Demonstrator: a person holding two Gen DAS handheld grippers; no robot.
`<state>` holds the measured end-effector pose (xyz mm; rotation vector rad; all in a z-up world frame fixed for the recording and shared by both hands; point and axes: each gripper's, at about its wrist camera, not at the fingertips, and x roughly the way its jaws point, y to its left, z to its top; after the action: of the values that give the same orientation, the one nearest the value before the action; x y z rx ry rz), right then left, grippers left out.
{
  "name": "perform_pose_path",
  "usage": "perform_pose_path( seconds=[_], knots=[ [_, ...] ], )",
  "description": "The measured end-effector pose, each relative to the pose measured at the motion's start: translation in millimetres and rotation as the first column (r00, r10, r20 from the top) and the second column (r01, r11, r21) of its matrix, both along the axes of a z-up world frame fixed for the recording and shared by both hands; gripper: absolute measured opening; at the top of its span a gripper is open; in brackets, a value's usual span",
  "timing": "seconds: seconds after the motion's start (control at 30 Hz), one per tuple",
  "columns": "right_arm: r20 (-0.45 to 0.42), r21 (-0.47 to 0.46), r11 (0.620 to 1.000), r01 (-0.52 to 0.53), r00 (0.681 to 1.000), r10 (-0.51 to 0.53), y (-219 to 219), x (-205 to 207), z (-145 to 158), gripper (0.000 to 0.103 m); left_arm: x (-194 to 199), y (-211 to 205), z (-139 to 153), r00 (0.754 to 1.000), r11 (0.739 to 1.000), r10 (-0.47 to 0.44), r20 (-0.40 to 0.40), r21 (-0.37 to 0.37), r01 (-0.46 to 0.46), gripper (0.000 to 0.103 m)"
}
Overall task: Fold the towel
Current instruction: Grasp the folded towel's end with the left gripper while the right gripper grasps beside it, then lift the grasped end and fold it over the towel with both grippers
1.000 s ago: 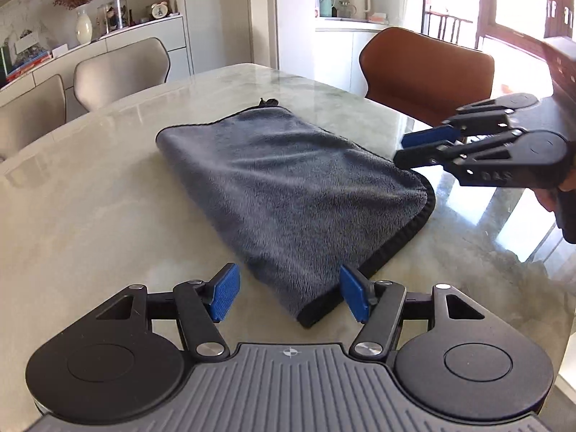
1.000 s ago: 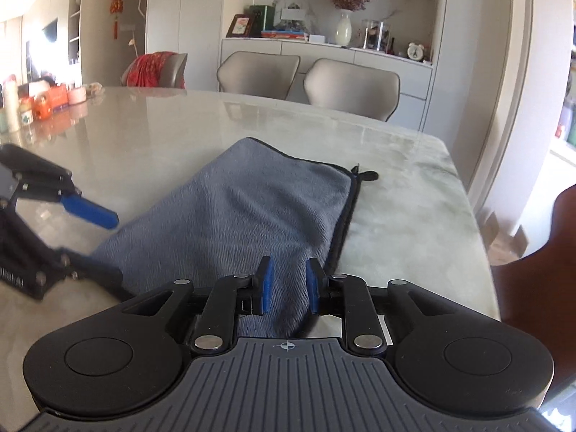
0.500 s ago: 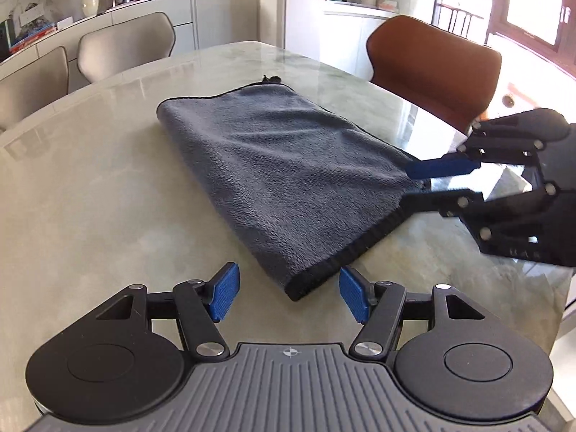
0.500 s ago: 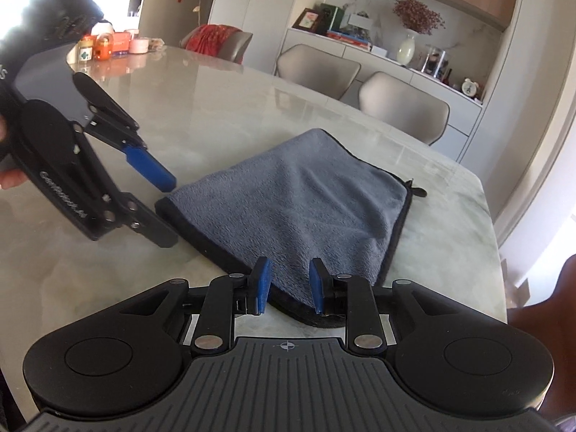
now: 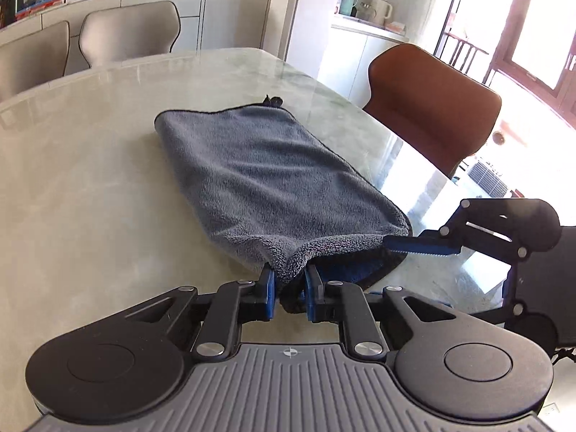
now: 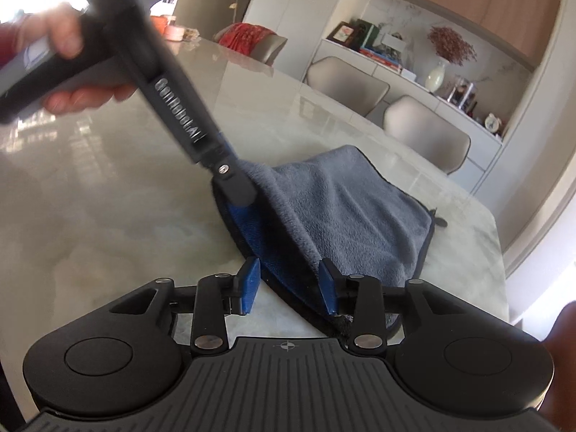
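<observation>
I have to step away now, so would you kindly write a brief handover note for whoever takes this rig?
Left tool: jaws closing on the near corner of the grey towel, that corner raised off the marble table.
Right tool: jaws opening, astride the other near corner, not gripping.
Done: towel lies already doubled over.
Left: grip with the right tool, probably carry both corners to the far edge, flatten.

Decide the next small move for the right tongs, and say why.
Probably close the right tongs on the towel edge. The left tongs already pinch one corner and are closing, while the right ones are opening, with the hem between the pads, not gripped.
</observation>
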<state>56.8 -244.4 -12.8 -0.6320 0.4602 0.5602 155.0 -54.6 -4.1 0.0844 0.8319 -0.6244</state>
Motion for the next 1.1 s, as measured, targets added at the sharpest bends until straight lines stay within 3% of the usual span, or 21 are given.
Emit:
perform_pose_path(
  seconds=[0.2,0.47,0.53,0.57,0.6,0.67,0.8,0.93,1.1],
  knots=[
    [0.073,-0.114,0.994,-0.002,0.997,0.01,14,1,-13,0.04,2,-2,7,1.0,1.0,-0.001,-0.006,-0.008,0.001,0.016],
    [0.126,-0.141,0.99,0.016,0.992,0.002,23,4,-22,0.043,2,-4,16,1.0,1.0,-0.011,0.009,-0.005,0.011,0.017],
    [0.099,-0.117,0.993,0.022,0.995,-0.011,21,6,-20,0.034,2,-3,16,1.0,1.0,-0.011,0.011,0.001,0.011,0.019],
    [0.058,-0.088,0.996,0.023,0.998,-0.018,19,8,-17,0.018,1,-3,16,1.0,1.0,-0.018,0.014,0.01,0.018,0.02],
    [0.009,-0.042,0.999,0.029,1.0,-0.028,16,11,-13,0.015,-2,-3,16,0.999,0.999,-0.03,0.027,0.029,0.029,0.022],
    [0.0,0.012,0.999,0.047,0.999,-0.047,8,15,-5,0.014,-9,-1,17,0.996,0.996,-0.06,0.073,0.063,0.055,0.031],
    [-0.008,0.079,0.994,0.073,0.997,-0.073,-5,20,8,0.009,-31,0,17,0.964,0.982,-0.14,0.225,0.158,0.105,0.051],
    [-0.04,0.137,0.987,0.083,0.996,-0.078,-13,27,19,0.009,-50,-4,13,0.916,0.96,-0.221,0.334,0.241,0.144,0.051],
    [-0.074,0.199,0.974,0.11,0.993,-0.097,-21,40,27,0.009,-60,-14,4,0.892,0.944,-0.296,0.342,0.244,0.22,0.051]
  ],
)
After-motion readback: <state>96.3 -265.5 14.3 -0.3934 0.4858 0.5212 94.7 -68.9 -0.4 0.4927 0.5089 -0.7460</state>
